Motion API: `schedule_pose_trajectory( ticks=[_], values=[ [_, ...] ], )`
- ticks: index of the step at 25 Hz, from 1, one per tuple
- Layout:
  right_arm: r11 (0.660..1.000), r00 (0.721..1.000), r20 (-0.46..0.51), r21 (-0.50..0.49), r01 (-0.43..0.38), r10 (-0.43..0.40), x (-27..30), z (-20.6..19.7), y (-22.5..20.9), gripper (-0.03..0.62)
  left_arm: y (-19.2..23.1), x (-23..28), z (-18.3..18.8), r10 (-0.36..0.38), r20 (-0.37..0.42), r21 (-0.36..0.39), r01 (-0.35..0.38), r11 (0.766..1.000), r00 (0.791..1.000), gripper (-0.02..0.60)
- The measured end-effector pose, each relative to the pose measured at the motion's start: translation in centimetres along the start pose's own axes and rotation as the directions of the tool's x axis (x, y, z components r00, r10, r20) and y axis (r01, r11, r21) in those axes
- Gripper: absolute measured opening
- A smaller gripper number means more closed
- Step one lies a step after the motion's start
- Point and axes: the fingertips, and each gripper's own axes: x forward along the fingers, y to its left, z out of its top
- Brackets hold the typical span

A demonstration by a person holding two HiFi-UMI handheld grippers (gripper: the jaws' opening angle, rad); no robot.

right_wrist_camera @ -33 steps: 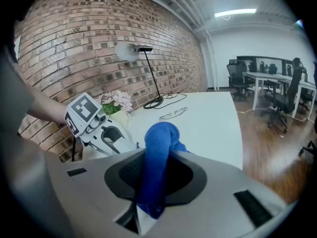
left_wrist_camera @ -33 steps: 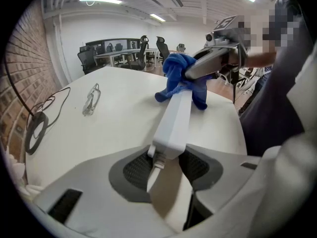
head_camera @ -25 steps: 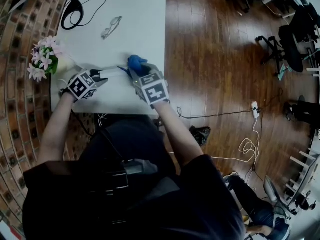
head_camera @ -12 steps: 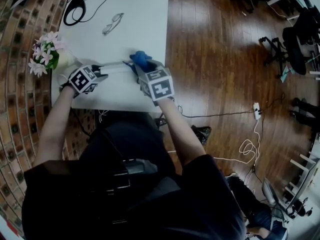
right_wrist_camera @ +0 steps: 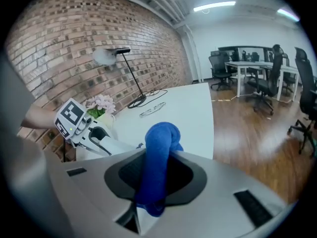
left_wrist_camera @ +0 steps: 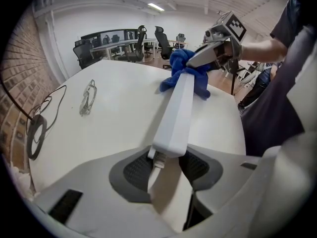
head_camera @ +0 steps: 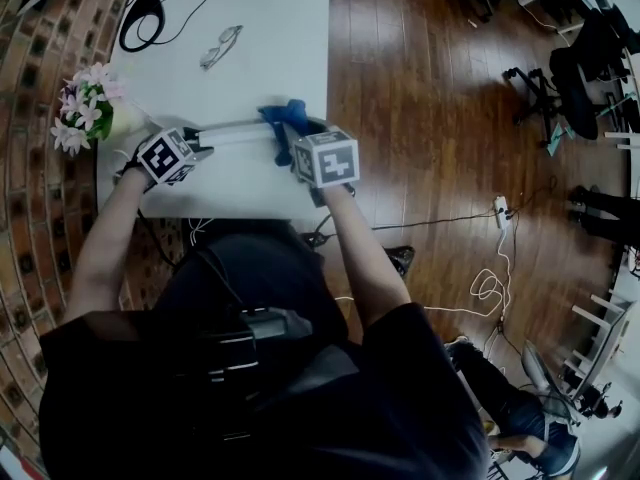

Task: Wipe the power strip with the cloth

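A long white power strip (left_wrist_camera: 177, 108) lies on the white table (head_camera: 260, 58); in the head view the power strip (head_camera: 235, 134) runs left to right between both hands. My left gripper (left_wrist_camera: 166, 167) is shut on its near end, where the cord leaves. A bunched blue cloth (right_wrist_camera: 157, 157) sits between the pads of my right gripper (right_wrist_camera: 156, 175), which is shut on it. The cloth (left_wrist_camera: 185, 73) rests against the far end of the strip, near the table's right edge (head_camera: 285, 116). My right gripper (head_camera: 300, 143) comes in from the right end.
A pair of glasses (head_camera: 220, 48) and a black cable with a coiled loop (head_camera: 150, 8) lie further back on the table. A pot of pink flowers (head_camera: 85, 108) stands at the left edge by the brick wall. Wooden floor with office chairs lies to the right.
My right gripper has moved with the blue cloth to the right along the power strip, toward the table's right edge, and has rolled a little. The left gripper has kept still on the strip.
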Motion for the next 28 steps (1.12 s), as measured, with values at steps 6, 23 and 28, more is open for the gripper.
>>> schedule_pose_trajectory(
  ticks=[6, 23, 28],
  values=[
    [0.991, 0.994, -0.012, -0.082, 0.109, -0.11, 0.9, 0.7, 0.8, 0.087, 0.8, -0.1, -0.4, 0.016, -0.039, -0.009, -0.016, 1.0, 0.999, 0.183],
    [0.967, 0.972, -0.017, -0.098, 0.233, -0.236, 0.7, 0.8, 1.7, 0.091, 0.4, -0.3, 0.4, 0.022, -0.039, 0.014, -0.022, 1.0, 0.999, 0.183],
    [0.986, 0.987, -0.027, -0.045, 0.159, -0.16, 2.0, 0.7, 4.5, 0.091, 0.1, -0.3, 0.3, 0.014, -0.03, 0.018, -0.014, 1.0, 0.999, 0.183]
  ],
)
